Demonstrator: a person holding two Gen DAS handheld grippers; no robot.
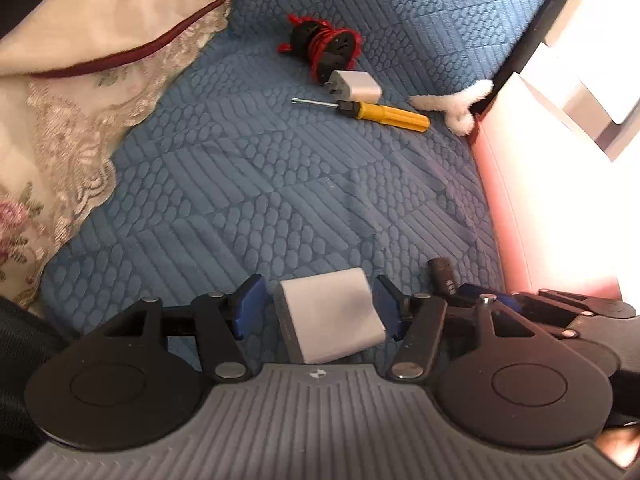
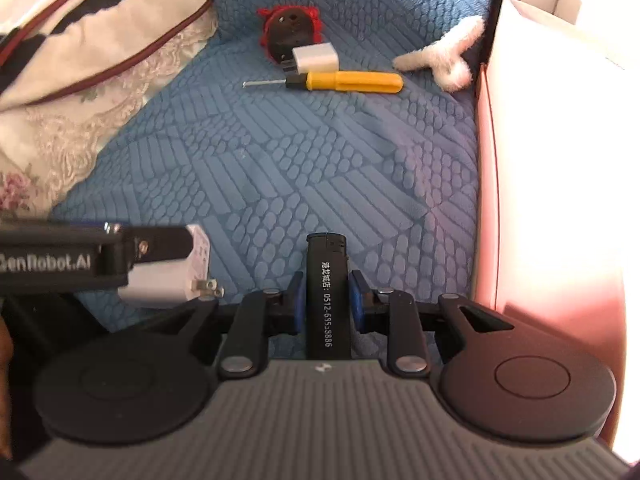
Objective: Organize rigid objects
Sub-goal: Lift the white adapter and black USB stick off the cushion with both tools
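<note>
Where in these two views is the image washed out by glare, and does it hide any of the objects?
Left wrist view: the right edge beside the pink panel is blown out to white; the screwdriver stays clear. Right wrist view: the same glare floods the right side, yet the lighter print reads sharply, and the charger is slightly soft.

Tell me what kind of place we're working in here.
Most likely a bedroom or sofa corner at home: a blue quilted cover serves as the work surface, a lace-trimmed floral cushion or bedding lies at its edge, and household items like a yellow screwdriver lie on it.
</note>
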